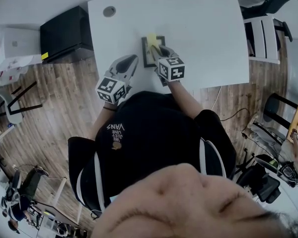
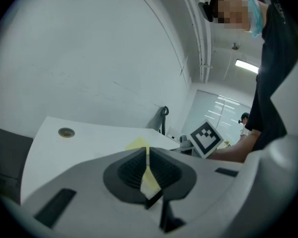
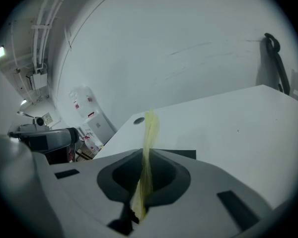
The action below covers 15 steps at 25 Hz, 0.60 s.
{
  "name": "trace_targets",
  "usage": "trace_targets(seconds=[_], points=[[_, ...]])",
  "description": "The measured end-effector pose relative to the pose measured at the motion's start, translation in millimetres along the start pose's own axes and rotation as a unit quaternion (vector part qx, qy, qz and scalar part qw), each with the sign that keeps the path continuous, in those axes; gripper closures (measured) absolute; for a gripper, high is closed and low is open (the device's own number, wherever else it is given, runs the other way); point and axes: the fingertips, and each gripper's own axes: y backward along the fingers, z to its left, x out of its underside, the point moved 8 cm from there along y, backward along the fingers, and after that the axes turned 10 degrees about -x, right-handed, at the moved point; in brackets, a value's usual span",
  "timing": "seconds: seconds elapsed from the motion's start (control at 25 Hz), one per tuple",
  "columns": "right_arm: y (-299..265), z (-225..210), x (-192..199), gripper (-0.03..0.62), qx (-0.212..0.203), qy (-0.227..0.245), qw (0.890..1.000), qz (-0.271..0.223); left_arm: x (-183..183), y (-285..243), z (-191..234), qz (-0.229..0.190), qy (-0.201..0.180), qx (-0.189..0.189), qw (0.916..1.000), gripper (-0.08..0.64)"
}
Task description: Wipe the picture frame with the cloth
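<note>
A dark picture frame (image 1: pixel 150 54) lies flat on the white table (image 1: pixel 203 29), near its front edge. My right gripper (image 1: pixel 158 47) is over the frame, shut on a yellow cloth (image 1: pixel 152 38) that pokes out past its tips. In the right gripper view the cloth (image 3: pixel 148 152) stands pinched between the jaws, with a strip of the frame (image 3: pixel 184 154) just beyond. My left gripper (image 1: pixel 132 61) rests left of the frame, apart from it, jaws shut with nothing held. In the left gripper view the cloth (image 2: pixel 137 144) shows beyond the left gripper (image 2: pixel 148 155).
A round cable hole (image 1: pixel 109 11) sits at the table's far left. A black cabinet (image 1: pixel 65 32) stands left of the table, and white boxes (image 1: pixel 10 51) lie farther left. Chairs (image 1: pixel 263 31) crowd the right side. Wooden floor (image 1: pixel 69 108) surrounds me.
</note>
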Motion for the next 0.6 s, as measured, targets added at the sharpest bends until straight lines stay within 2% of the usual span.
trace_targets(seconds=[0.36,0.6], points=[[-32,6,6,0.568,-0.016,-0.025,0.999,0.027,2,2,2,0.004,-0.001,-0.002,1.0000,0.531],[-46,6,9,0.568,-0.013,-0.033,0.998,0.050,3,2,2,0.006,0.000,-0.001,1.0000,0.531]])
